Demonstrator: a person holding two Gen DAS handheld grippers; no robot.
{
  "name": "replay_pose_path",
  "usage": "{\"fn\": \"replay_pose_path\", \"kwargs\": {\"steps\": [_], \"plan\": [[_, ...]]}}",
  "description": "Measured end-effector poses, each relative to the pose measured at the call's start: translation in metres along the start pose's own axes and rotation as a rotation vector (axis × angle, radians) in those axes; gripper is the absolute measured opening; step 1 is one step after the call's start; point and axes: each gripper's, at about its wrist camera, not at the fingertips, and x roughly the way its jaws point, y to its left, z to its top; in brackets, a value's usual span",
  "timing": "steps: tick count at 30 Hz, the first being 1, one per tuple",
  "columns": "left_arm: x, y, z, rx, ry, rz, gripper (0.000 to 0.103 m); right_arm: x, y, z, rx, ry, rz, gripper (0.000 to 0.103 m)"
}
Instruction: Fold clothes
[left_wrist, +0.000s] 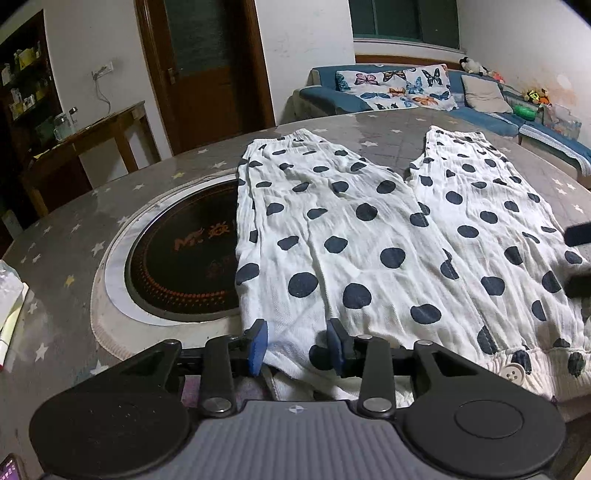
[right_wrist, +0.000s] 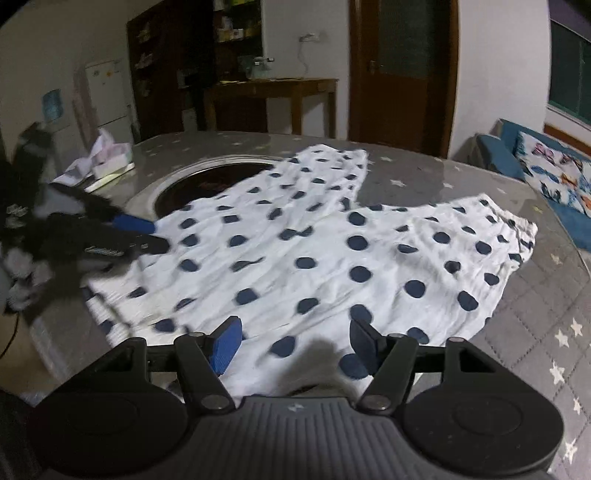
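Round bench (left_wrist: 66, 236) under a grey, star-printed cover, filling most of both views. Sunk into its middle, a circular recess with a metal rim (left_wrist: 122, 266), holding a dark disc with orange lettering and a ring of orange marks; nothing else visible in it, though its right part is covered by cloth. Spread flat over the bench, white trousers with dark polka dots (left_wrist: 351, 229), two legs reaching away toward the far edge, waistband with a white button (left_wrist: 514, 373) at the near edge, left leg overlapping the recess. Behind, a blue sofa (left_wrist: 491, 114) carrying butterfly-print pillows, a plain cushion and soft toys; a wooden side table (right_wrist: 273, 88) bearing a glass jug and small items too blurred to tell; dark shelves stacked with boxes. On the bench's far left edge, a loose heap of papers and packets (right_wrist: 103, 158). Left claw (left_wrist: 297, 341) low at the near hem of the left leg, blue pads apart with a fold of the cloth between them, not pressed shut on it. Right claw (right_wrist: 295, 345) wide apart above the waist area of the trousers, nothing clamped, cloth lying beneath. Seen blurred from the right wrist view, the left claw's fingertips (right_wrist: 135, 223) at the trousers' left edge.
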Motion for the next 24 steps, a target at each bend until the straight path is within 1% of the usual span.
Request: {"fn": "replay_pose_path", "kwargs": {"steps": [4, 6, 8, 13, 18, 21, 24], "plan": [[-0.001, 0.001, 0.000, 0.003, 0.004, -0.001, 0.041, 0.011, -0.012, -0.012, 0.024, 0.052, -0.026, 0.066], [-0.002, 0.000, 0.002, 0.008, 0.008, -0.005, 0.042, 0.006, -0.017, -0.015, 0.028, 0.049, -0.028, 0.066], [-0.004, -0.002, 0.004, 0.011, 0.006, -0.015, 0.046, -0.002, -0.023, -0.013, 0.048, 0.037, -0.028, 0.066], [-0.018, -0.023, 0.014, 0.047, -0.023, -0.083, 0.048, -0.003, -0.044, 0.004, 0.072, -0.008, -0.075, 0.066], [-0.031, -0.055, 0.025, 0.092, -0.051, -0.188, 0.049, 0.017, -0.068, 0.019, 0.099, -0.017, -0.112, 0.066], [-0.035, -0.072, 0.031, 0.103, -0.051, -0.264, 0.049, 0.032, -0.084, 0.018, 0.131, 0.019, -0.129, 0.066], [-0.035, -0.089, 0.034, 0.122, -0.042, -0.343, 0.049, 0.036, -0.098, 0.015, 0.146, 0.041, -0.153, 0.066]]}}
